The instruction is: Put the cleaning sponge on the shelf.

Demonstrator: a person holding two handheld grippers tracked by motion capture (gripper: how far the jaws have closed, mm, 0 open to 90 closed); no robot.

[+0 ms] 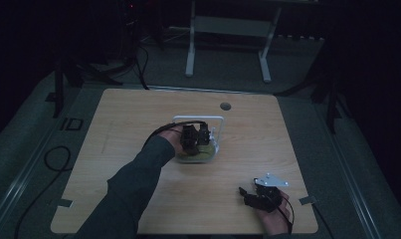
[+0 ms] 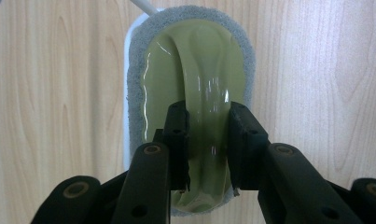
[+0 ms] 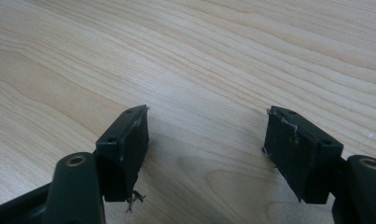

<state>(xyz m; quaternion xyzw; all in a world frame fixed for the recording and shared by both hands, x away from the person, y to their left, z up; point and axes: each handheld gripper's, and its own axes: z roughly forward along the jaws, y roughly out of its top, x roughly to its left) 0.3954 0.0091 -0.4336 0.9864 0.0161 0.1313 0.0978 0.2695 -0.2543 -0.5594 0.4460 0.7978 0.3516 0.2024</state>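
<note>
A scrubber lies flat on the wooden table (image 1: 128, 114): a glossy olive-green top (image 2: 199, 70) with a raised ridge down its middle, a grey felt pad (image 2: 139, 46) around it and a white edge (image 2: 128, 93) beneath. My left gripper (image 2: 207, 140) points straight down at it, its two black pads shut on the sides of the green ridge. From above, the left gripper (image 1: 195, 137) sits over the scrubber (image 1: 200, 157), inside a white wire-like frame (image 1: 223, 122). My right gripper (image 1: 248, 194) rests near the front right corner; its jaws (image 3: 206, 135) stand wide open over bare wood.
A round cable hole (image 1: 225, 106) sits near the table's far edge. Bits of tape mark the front corners (image 1: 63, 202) (image 1: 307, 200). Beyond the table stand the white legs of another desk (image 1: 190, 50), and cables run over the dark floor (image 1: 53, 159).
</note>
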